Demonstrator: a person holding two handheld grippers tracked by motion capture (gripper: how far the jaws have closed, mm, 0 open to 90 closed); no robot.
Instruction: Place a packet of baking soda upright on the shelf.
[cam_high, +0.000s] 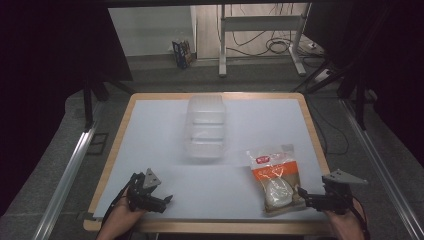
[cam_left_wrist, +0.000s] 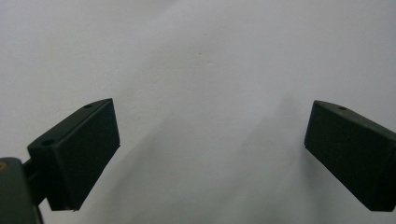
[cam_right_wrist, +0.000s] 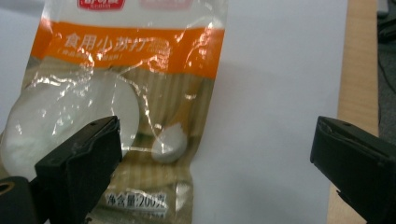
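A clear plastic container (cam_high: 205, 127) stands at the middle of the white table (cam_high: 150, 130), and I cannot tell if something is inside. An orange and white bag (cam_high: 274, 177) with white powder lies flat near the right front edge. The right gripper (cam_high: 304, 194) is just beside the bag's lower end, jaws wide apart, holding nothing. The left gripper (cam_high: 167, 200) rests at the front left, also wide open and empty.

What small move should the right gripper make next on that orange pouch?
Probably shift the right gripper sideways toward its left jaw, then close. The jaws stand open, and the pouch lies flat on the table off-centre, under the left jaw, with bare table beneath the gap.
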